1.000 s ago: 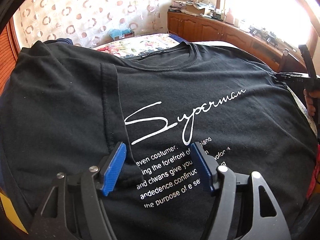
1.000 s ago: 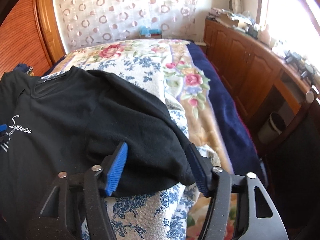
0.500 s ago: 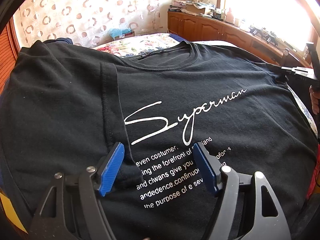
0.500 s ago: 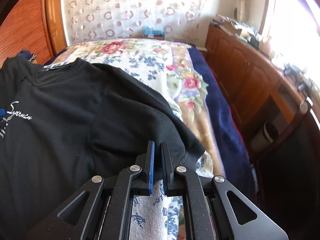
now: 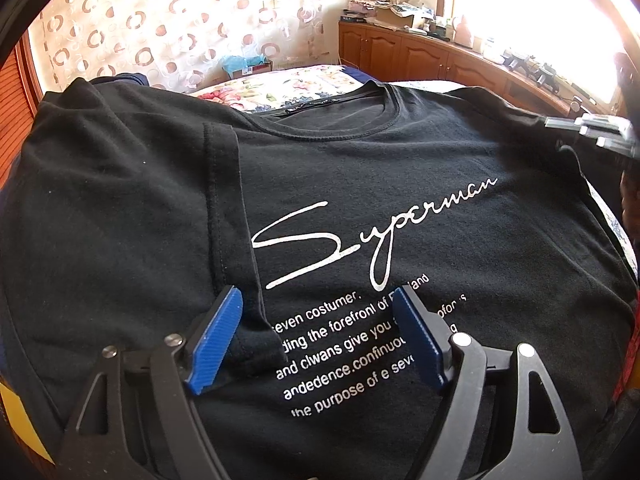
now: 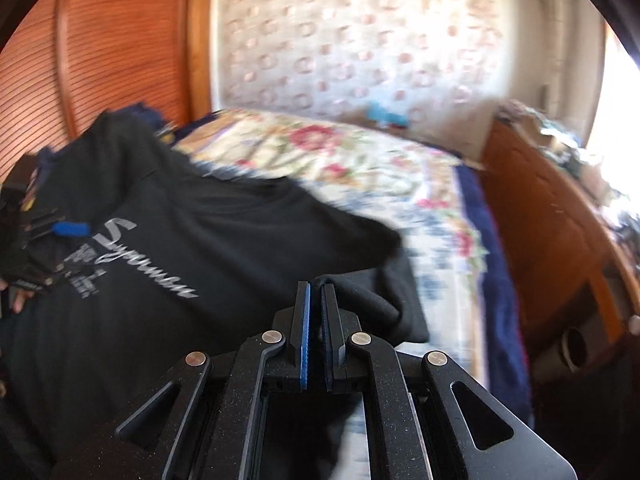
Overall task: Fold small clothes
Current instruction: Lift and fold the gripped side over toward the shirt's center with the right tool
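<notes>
Folding partly done: T-shirt (image 5: pixel 400 168) lies ahead of the opening, empty left gripper (image 5: pixel 316 332) with one sleeve (image 5: pixel 224 220) folded in; right gripper (image 6: pixel 316 300) pinches the other sleeve (image 6: pixel 384 300), unfolded.

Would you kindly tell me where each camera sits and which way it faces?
Left wrist: on the left tool, angled down at the black T-shirt; jaws opening, touching nothing; right tool at right.
Right wrist: on the right tool, shut on the shirt's sleeve, facing the floral bedspread; left tool at left.
Shared: shirt, bedspread.
</notes>
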Demonstrator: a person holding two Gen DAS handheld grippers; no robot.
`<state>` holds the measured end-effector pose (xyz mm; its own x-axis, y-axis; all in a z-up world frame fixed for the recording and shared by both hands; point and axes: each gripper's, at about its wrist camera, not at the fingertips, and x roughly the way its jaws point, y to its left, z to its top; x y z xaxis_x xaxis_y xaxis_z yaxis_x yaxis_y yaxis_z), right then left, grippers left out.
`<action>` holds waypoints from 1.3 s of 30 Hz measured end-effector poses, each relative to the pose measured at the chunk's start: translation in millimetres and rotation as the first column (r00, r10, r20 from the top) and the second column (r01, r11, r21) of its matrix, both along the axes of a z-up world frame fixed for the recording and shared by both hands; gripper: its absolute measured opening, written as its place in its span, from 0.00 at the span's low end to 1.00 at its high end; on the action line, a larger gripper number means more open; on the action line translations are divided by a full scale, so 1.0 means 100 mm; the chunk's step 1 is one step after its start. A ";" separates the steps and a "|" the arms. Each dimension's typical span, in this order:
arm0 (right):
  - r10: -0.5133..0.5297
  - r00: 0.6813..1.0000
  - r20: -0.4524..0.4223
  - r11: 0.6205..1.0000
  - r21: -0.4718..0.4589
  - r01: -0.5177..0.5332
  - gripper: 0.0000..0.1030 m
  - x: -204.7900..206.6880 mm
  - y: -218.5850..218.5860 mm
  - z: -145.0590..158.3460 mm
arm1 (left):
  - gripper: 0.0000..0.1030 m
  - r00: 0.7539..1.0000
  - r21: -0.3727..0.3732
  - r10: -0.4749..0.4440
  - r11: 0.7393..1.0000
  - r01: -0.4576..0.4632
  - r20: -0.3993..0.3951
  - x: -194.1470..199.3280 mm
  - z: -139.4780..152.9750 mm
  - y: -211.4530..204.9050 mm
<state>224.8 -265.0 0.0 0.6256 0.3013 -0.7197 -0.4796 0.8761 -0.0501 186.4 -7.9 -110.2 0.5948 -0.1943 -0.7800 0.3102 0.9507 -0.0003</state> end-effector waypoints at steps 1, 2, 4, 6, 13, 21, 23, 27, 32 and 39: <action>0.012 1.000 -0.021 1.000 -0.006 -0.013 0.03 0.00 0.07 -0.09 | 0.76 1.000 0.000 0.000 1.000 0.000 0.000 0.00 0.00 0.00; 0.018 0.999 -0.037 1.000 -0.012 -0.018 0.03 0.00 0.12 -0.17 | 0.76 1.000 0.000 0.001 1.000 -0.001 0.000 0.00 0.00 0.00; 0.015 0.998 -0.057 1.000 -0.026 -0.016 0.07 -0.01 0.19 -0.28 | 0.77 1.000 0.002 0.001 1.000 -0.001 0.000 0.00 0.00 0.00; 0.006 0.999 -0.052 0.999 -0.036 -0.008 0.16 -0.02 0.22 -0.30 | 0.77 1.000 0.001 0.000 1.000 0.000 0.000 0.00 0.00 0.01; -0.050 0.999 0.001 0.998 0.026 0.050 0.44 -0.07 -0.01 0.00 | 0.77 1.000 0.008 -0.013 1.000 0.013 0.000 0.00 0.00 0.00; -0.150 0.987 -0.055 0.988 0.019 0.151 0.47 0.19 -0.32 -0.11 | 0.77 0.999 -0.026 -0.036 0.999 0.037 0.024 -0.15 0.16 0.08; -0.153 0.984 -0.086 0.988 0.021 0.156 0.46 0.26 -0.34 -0.20 | 0.77 0.999 -0.037 -0.031 0.999 0.033 0.045 -0.21 0.24 0.09; -0.131 0.986 -0.101 0.990 0.046 0.136 0.14 0.34 -0.26 -0.21 | 0.77 0.997 -0.058 -0.019 0.998 0.023 0.071 -0.28 0.34 0.13; -0.007 1.000 -0.027 0.998 0.066 0.008 0.05 0.34 0.10 0.02 | 0.77 0.997 -0.065 -0.008 0.998 0.013 0.077 -0.30 0.36 0.17; 0.072 0.997 -0.027 0.988 0.139 -0.067 0.17 0.43 0.55 0.16 | 0.77 0.998 -0.084 0.015 0.996 -0.009 0.066 -0.29 0.33 0.25</action>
